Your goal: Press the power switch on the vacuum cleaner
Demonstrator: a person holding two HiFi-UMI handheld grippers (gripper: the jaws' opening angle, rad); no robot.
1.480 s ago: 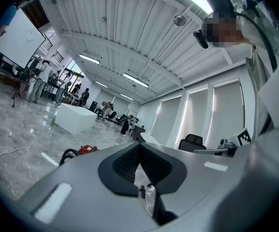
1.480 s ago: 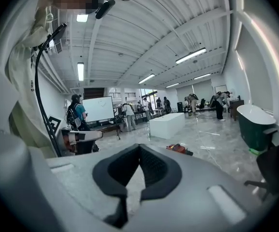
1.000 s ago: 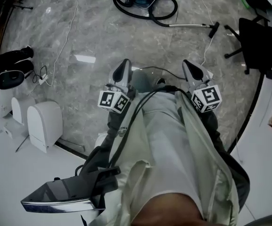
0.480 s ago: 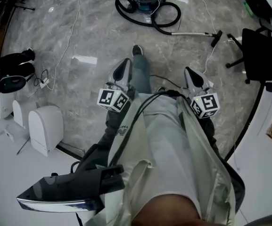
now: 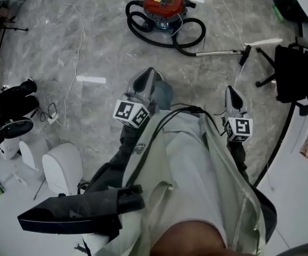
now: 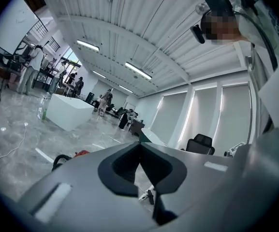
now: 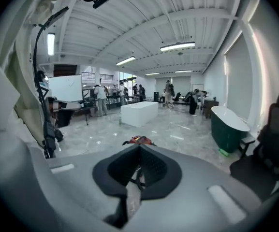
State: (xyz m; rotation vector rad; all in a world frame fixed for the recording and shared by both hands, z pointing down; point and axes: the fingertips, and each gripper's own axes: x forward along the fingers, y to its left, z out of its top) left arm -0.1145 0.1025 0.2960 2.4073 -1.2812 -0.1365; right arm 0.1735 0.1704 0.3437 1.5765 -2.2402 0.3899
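A red canister vacuum cleaner [image 5: 164,4] with a coiled black hose stands on the grey marble floor at the top of the head view. Its metal wand [image 5: 218,52] lies to the right. Both grippers are held at waist height, well short of it. My left gripper [image 5: 145,76] is shut and empty, pointing towards the vacuum. My right gripper [image 5: 233,92] is also shut and empty, a little lower and to the right. The vacuum cleaner [image 6: 81,153] peeks over the left gripper [image 6: 140,144] in the left gripper view. The same vacuum cleaner [image 7: 138,140] sits just above the right gripper [image 7: 139,146] in the right gripper view.
A black office chair [image 5: 298,68] stands at the right. A white cord [image 5: 71,52] trails across the floor on the left, near white devices [image 5: 63,167]. A white counter [image 7: 139,112], a green tub [image 7: 228,127] and several people are farther off.
The vacuum cleaner has come further into the head view as the person walks towards it. The left gripper rose forward; the right one dropped back to the right.
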